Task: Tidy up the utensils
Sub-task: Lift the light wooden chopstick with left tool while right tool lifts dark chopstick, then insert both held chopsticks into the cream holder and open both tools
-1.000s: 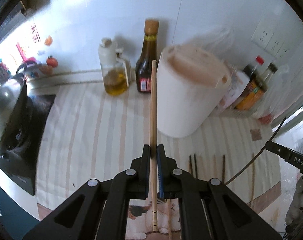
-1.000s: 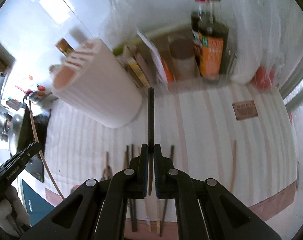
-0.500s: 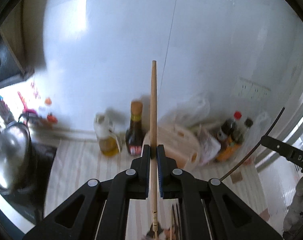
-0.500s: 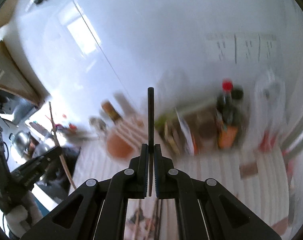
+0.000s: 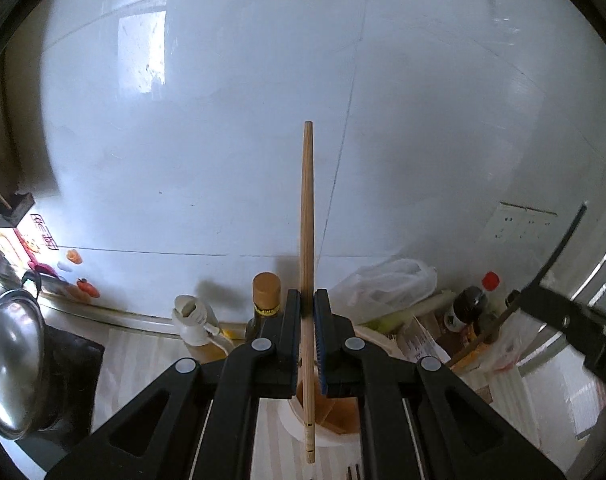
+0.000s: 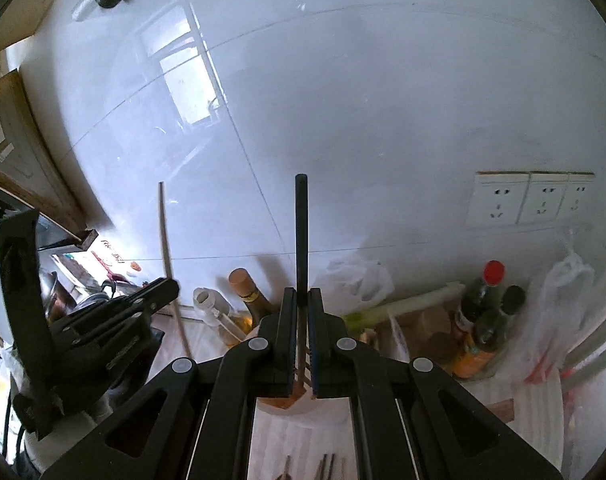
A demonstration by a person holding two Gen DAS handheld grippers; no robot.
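Wooden chopstick: pale wooden chopstick [image 5: 307,240] clamped in left gripper [image 5: 307,344], now raised over white round holder [image 5: 299,424].
Dark chopstick: thin black chopstick [image 6: 301,240] clenched by right gripper [image 6: 301,340], lifted too.
Meaning: both probably ready for dropping in.

Glossy white tiled wall [image 5: 223,160], sockets [image 6: 531,198]

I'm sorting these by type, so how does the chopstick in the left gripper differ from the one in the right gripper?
The chopstick in the left gripper is light, bare wood; the chopstick in the right gripper is black. The wooden one narrows toward its upper tip, while the black one keeps an even thickness where it shows. The wooden one's lower end hangs well below the jaws; the black one's lower end is mostly hidden. Both stand upright, each pinched between shut jaws, above the white utensil holder.
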